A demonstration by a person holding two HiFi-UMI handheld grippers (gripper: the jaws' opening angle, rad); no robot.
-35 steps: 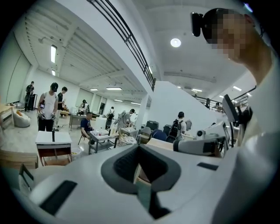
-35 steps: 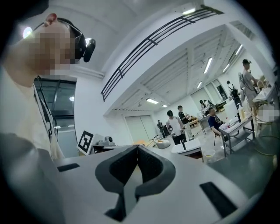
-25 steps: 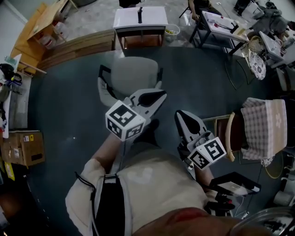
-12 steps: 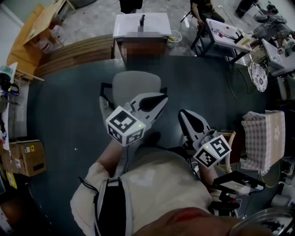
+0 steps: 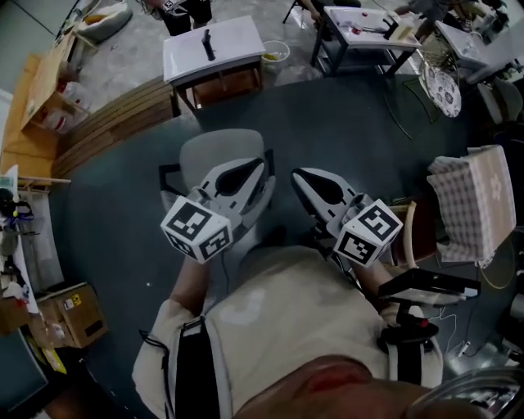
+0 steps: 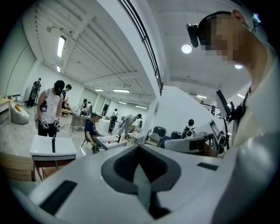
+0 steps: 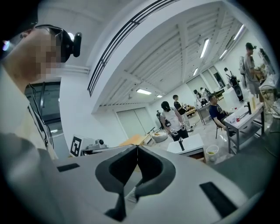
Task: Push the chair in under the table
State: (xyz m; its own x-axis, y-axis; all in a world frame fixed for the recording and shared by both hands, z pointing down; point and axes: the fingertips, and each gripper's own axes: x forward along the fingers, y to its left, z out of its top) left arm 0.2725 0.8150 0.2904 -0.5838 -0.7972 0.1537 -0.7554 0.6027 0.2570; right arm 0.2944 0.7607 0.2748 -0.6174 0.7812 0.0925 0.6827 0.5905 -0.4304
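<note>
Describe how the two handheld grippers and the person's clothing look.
The left gripper and right gripper are white shells with dark grey insets at the jaws. Each carries a white cube with black square markers. The person wears a light top.

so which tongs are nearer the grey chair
Left. From above, the left tongs overlap the grey chair; the right tongs sit just off its right edge, over the dark floor.

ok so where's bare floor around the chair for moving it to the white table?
Bare dark floor lies between the grey chair and the white table, and widely left of the chair toward the cardboard box. Crowded: the right edge, with the checked-cloth chair, and the top right, with more tables.
</note>
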